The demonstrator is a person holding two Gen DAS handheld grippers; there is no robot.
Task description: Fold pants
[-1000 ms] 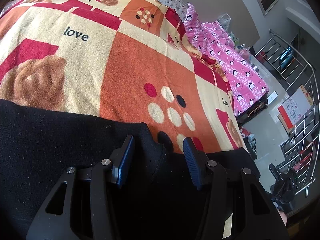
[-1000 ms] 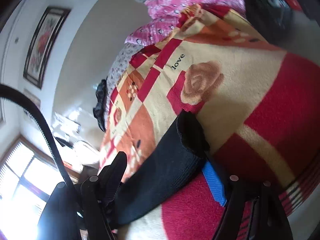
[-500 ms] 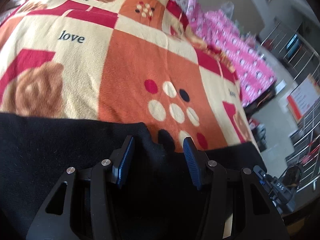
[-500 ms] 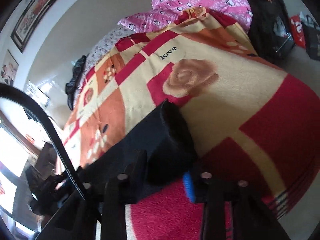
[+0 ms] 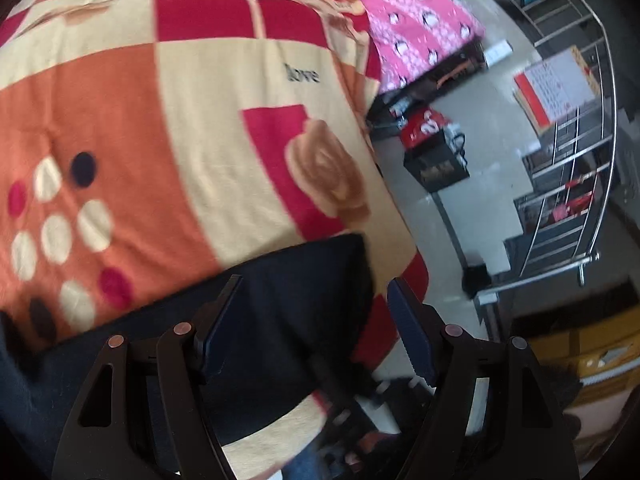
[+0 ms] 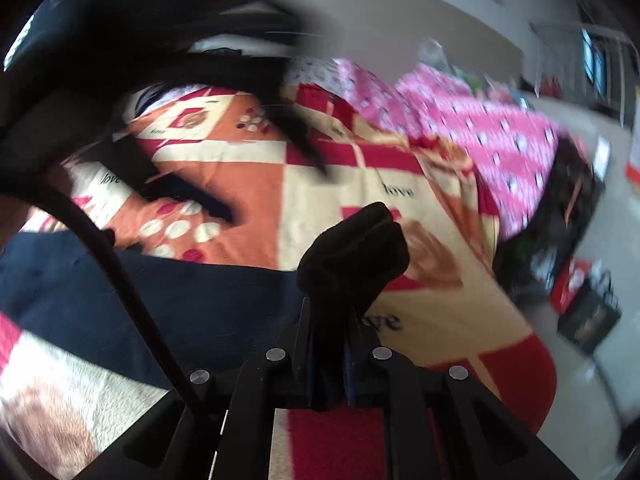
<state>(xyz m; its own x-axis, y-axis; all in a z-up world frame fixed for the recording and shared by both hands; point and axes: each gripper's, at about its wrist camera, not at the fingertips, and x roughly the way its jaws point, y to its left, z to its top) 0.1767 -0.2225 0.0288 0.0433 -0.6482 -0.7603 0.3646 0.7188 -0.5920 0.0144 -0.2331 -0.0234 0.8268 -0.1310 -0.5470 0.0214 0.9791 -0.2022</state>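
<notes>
A bed fills both views, covered with a blanket (image 5: 168, 128) in orange, cream and red squares with roses and the word "love". Beyond it, on the far side, lies a pink patterned cover (image 5: 416, 28).

The black pants (image 5: 288, 320) lie across the near part of the blanket. In the left wrist view one end of them stops close to the right edge of the bed, where the blanket drops toward a pale floor (image 5: 480, 152). The left gripper (image 5: 316, 328) stands over this end. Its jaws have just been opening and are now wide apart; the cloth lies below and between them, and the pads do not press it.

Only the left view shows the room beside the bed: a dark box (image 5: 436, 168) on the floor, a metal railing (image 5: 568, 184) at the far right, and a yellow object at the near right.

The right wrist view shows what the left does not. The right gripper (image 6: 330, 344) has just been closing and is now clamped on a bunched piece of the pants (image 6: 352, 256), which stands up above the fingers. The rest of the cloth runs away to the left over the blanket. A black cable (image 6: 132, 300) crosses this view at the left, and a dark blurred shape hides the upper left part.
</notes>
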